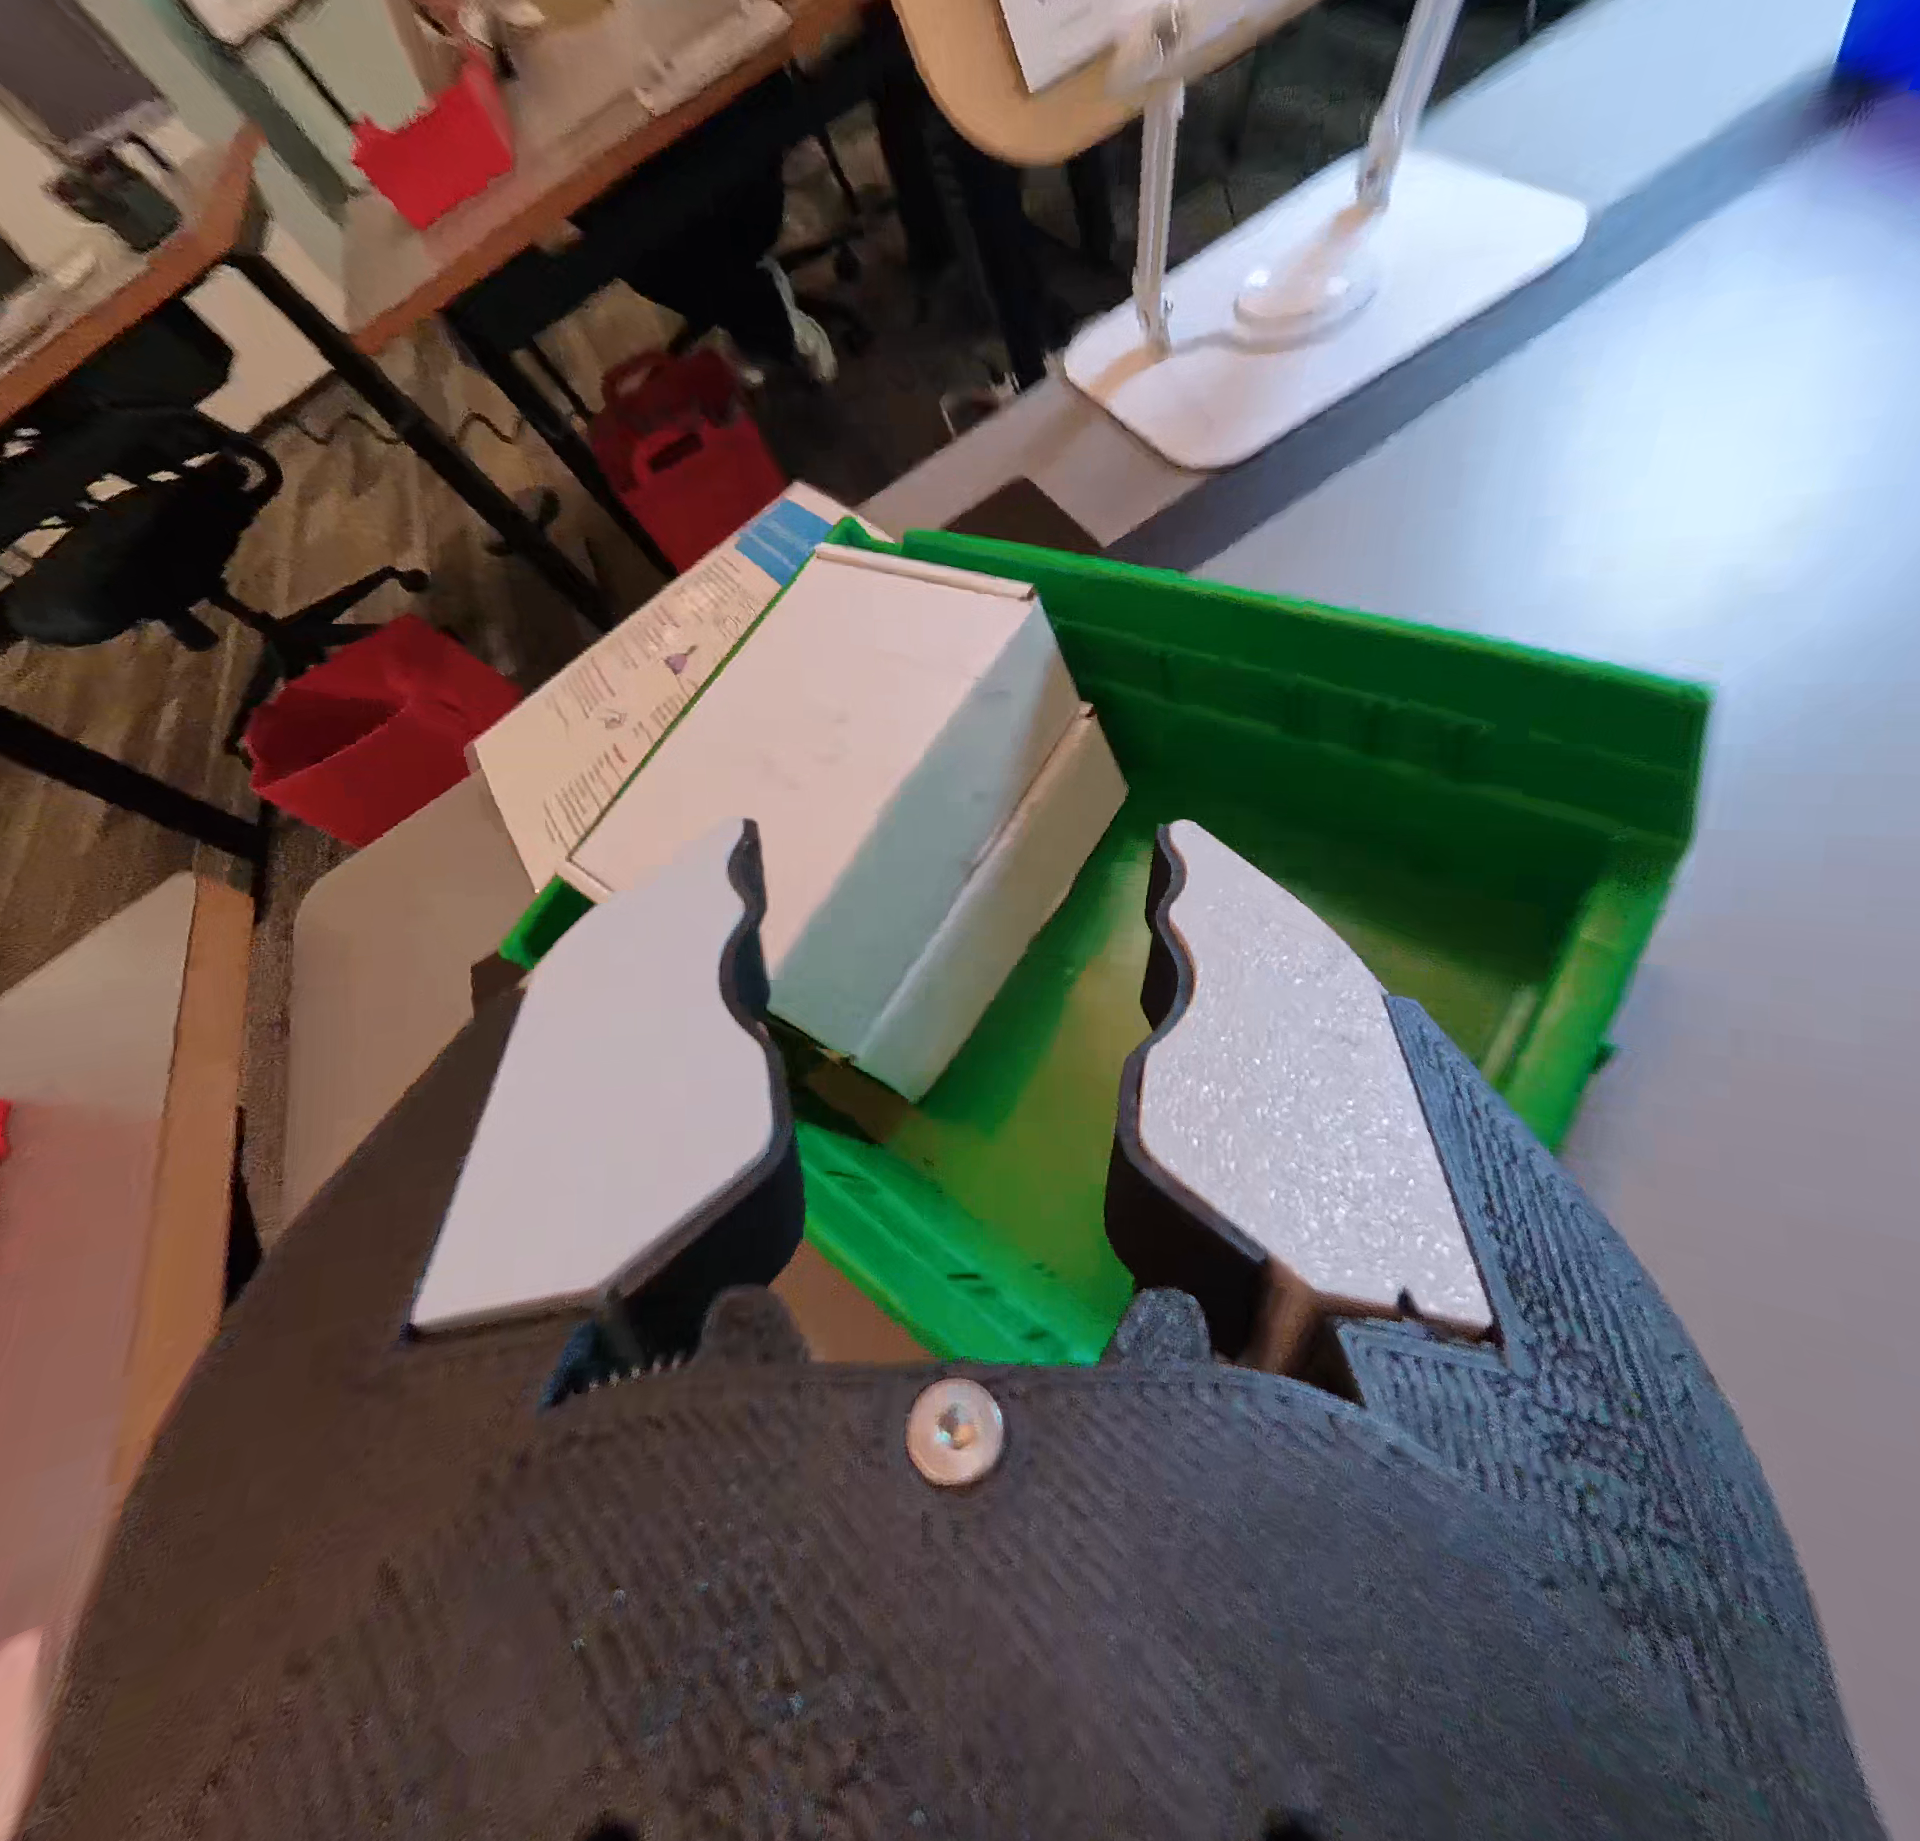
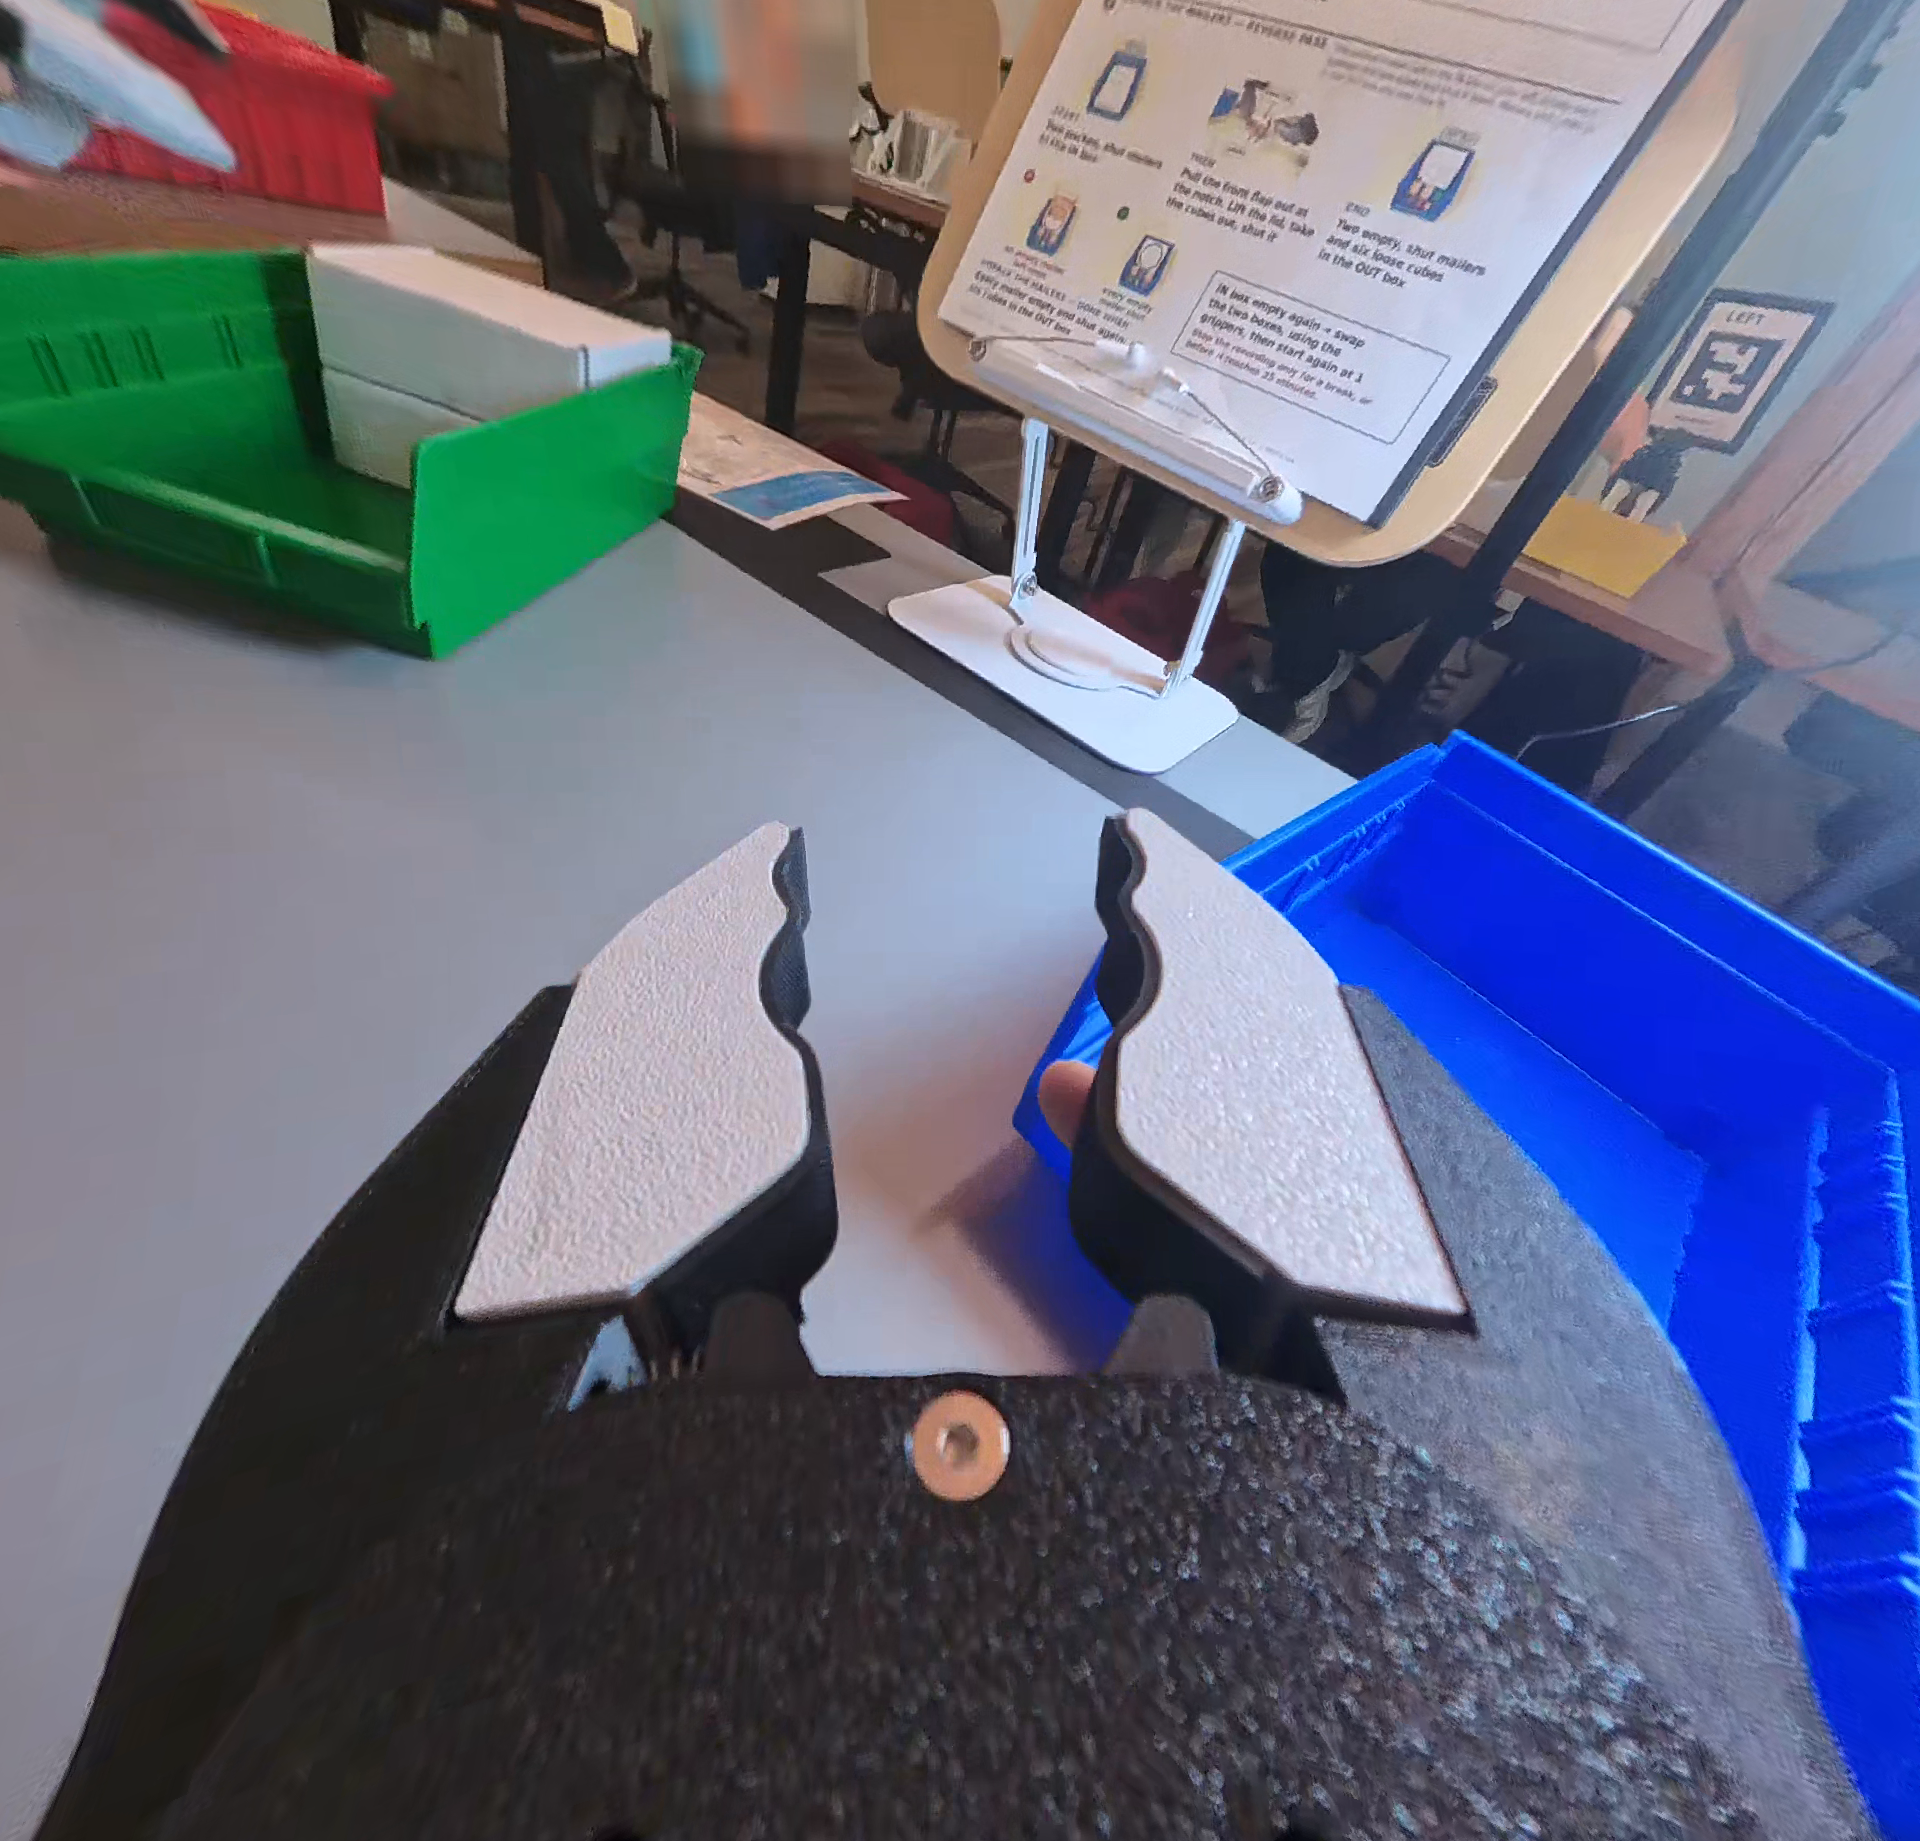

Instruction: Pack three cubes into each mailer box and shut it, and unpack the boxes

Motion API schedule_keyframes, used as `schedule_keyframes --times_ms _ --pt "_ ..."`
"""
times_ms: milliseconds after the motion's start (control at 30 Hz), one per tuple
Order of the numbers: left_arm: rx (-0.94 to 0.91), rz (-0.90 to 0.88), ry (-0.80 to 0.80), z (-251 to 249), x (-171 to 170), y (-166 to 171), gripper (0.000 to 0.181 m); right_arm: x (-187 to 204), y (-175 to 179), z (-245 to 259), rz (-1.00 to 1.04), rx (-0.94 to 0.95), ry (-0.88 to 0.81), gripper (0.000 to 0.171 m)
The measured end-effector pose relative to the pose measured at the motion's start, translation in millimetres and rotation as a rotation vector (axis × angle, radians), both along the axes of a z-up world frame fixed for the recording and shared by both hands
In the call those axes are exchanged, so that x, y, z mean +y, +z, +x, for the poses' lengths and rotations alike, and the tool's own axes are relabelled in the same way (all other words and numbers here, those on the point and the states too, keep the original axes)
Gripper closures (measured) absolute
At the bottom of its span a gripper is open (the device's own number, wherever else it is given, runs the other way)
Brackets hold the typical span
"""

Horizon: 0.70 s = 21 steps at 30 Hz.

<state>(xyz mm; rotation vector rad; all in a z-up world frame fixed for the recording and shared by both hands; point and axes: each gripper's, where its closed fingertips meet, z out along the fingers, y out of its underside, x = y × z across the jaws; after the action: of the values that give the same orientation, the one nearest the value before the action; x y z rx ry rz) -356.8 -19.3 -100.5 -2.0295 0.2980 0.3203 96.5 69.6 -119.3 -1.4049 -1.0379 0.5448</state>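
Two shut white mailer boxes (image 1: 894, 783) are stacked in the left part of a green bin (image 1: 1403, 752); the top one leans tilted on the lower one. My left gripper (image 1: 956, 846) is open and empty, hovering over the bin's near wall just right of the boxes. In the right wrist view the green bin (image 2: 499, 503) with the white mailers (image 2: 457, 337) stands at the far left. My right gripper (image 2: 951, 846) is open and empty above the grey table, next to the left wall of a blue bin (image 2: 1558, 1012) whose visible inside is bare. No cubes show.
A white stand (image 2: 1070, 669) holding an instruction sheet on a board (image 2: 1299, 181) stands at the table's far edge between the bins. A printed sheet (image 1: 644, 690) lies under the green bin's far side. Red bins, chairs and desks lie beyond the table. Some 45 cm of space lies between my two pairs of fingers.
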Motion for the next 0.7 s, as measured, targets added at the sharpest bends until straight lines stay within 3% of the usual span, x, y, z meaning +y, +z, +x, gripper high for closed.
schedule_keyframes --times_ms 100,233,467,700 --pt "0.026 -0.338 -0.11 -20.1 20.8 -27.6 0.092 -3.3 -17.8 -7.6 -0.005 -0.052 0.045 0.119" --pt "0.129 -0.642 -0.142 -52.3 42.8 -44.4 0.089 -8.8 -33.0 -17.1 -0.043 -0.084 0.105 0.124" --pt "0.17 -0.905 -0.202 -72.8 76.2 -69.0 0.079 -8.1 -48.4 -10.7 0.003 -0.134 0.089 0.129" --pt "0.094 -1.024 -0.227 -75.5 89.9 -91.0 0.062 0.4 -42.8 -2.2 -0.055 -0.059 0.074 0.134"
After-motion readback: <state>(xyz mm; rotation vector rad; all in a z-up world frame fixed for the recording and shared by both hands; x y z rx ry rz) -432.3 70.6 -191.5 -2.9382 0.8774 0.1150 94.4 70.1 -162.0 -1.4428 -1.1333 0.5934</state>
